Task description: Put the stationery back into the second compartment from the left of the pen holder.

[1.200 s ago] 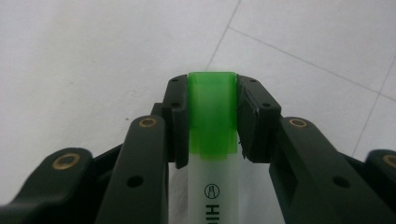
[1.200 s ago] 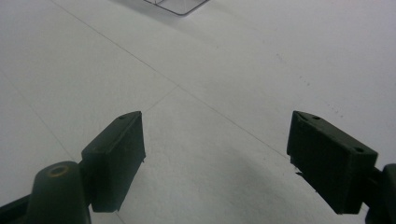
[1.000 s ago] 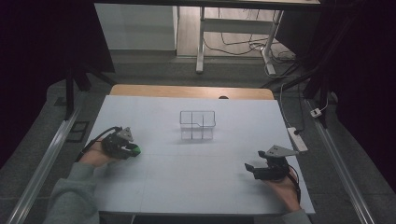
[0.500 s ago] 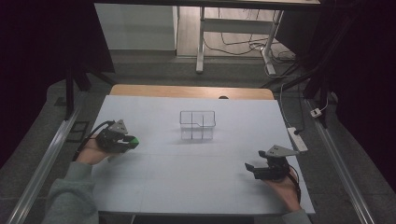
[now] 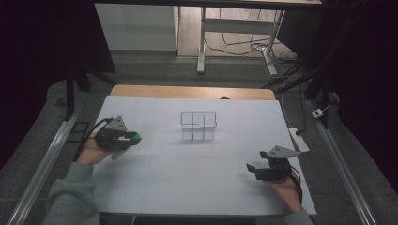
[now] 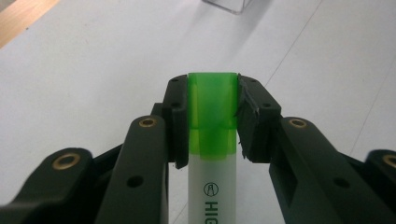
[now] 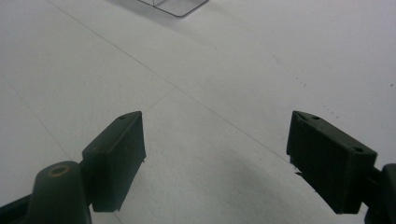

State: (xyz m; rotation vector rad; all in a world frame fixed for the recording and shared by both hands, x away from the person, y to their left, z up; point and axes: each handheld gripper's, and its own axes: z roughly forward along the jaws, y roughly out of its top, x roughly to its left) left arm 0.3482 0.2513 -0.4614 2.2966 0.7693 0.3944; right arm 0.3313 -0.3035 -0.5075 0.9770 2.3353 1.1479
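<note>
A white sheet covers the worktop (image 5: 197, 178), leaving a strip of bare wood at its far edge. Beyond stand white table legs (image 5: 202, 42) with loose cables (image 5: 244, 44) on grey floor. Dark surrounds close in; metal rails (image 5: 44, 159) flank both sides.

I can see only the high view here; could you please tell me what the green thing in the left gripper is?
Observer: A highlighter with a green cap; the left gripper clamps it at the cap.
Operator: Thank you. Is anything printed on it?
Observer: Yes, dark letters beginning "HIG" on the white barrel.
Operator: And is the right gripper holding anything?
Observer: No, the right gripper is open over the bare white table.
</note>
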